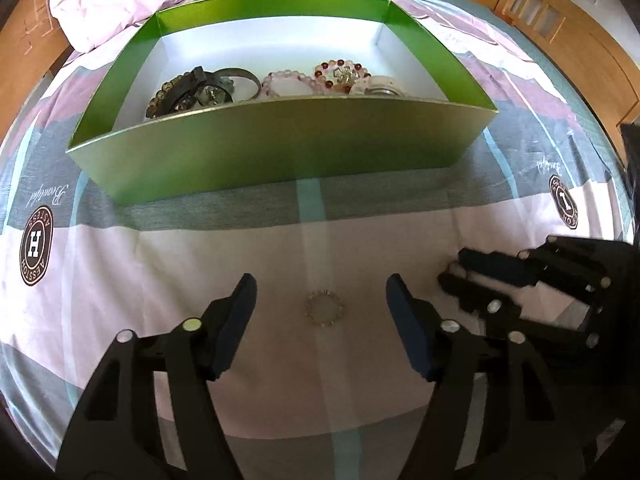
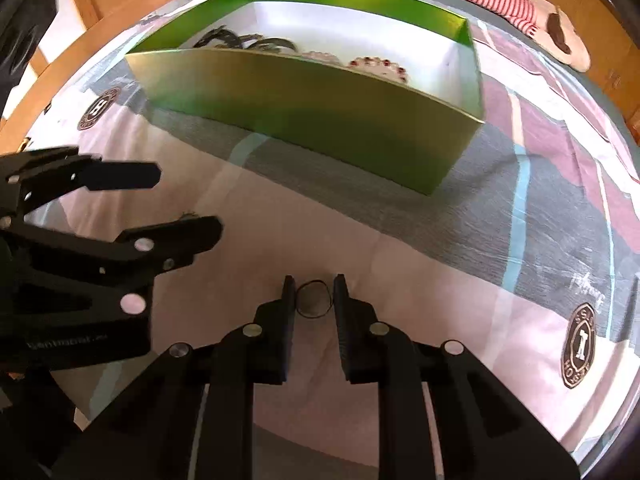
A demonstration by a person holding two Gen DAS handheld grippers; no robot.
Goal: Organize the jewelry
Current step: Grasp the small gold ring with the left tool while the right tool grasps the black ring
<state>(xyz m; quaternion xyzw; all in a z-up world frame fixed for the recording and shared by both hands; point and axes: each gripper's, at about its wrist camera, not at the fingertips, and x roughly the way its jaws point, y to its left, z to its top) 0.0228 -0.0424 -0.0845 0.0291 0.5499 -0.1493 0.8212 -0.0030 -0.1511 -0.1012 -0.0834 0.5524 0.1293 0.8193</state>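
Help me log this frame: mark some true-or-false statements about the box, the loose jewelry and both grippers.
1. The green box already holds several bracelets. True.
2. The left gripper is shut on the beaded bracelet. False: it is open, the bracelet lying between its fingers.
3. A thin dark ring sits between the right gripper fingers. True.
4. The box has a lid on. False: its top is open.
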